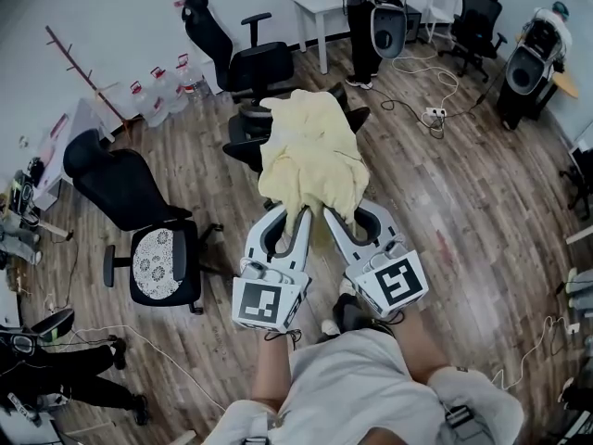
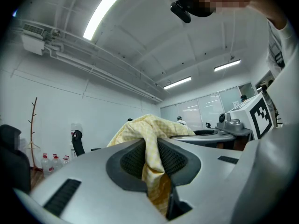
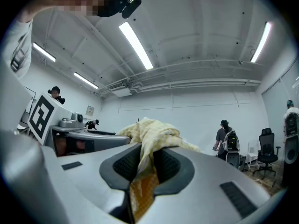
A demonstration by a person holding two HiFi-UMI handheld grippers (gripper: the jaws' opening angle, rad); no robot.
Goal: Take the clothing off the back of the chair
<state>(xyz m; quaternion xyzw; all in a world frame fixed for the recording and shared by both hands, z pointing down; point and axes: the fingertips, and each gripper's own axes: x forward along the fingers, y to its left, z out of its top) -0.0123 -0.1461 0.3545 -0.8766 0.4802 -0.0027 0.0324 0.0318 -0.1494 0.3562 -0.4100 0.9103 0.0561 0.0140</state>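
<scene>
A pale yellow checked garment (image 1: pixel 312 156) hangs bunched in the air over a black office chair (image 1: pixel 248 130), of which only the seat and an armrest show beside the cloth. My left gripper (image 1: pixel 298 219) is shut on the garment's lower left edge, and the cloth (image 2: pixel 152 160) runs down between its dark pads. My right gripper (image 1: pixel 332 217) is shut on the lower right edge, with yellow fabric (image 3: pixel 145 164) pinched between its pads. Both grippers point level and sit side by side. Whether the garment still touches the chair back is hidden by the cloth.
Another black chair (image 1: pixel 153 235) with a white patterned seat stands at the left, and a third black chair (image 1: pixel 232 54) behind. Water jugs (image 1: pixel 162 91) line the wall. A white table (image 1: pixel 320 7) and a standing person (image 1: pixel 363 26) are at the back. Cables (image 1: pixel 431 109) lie on the wood floor.
</scene>
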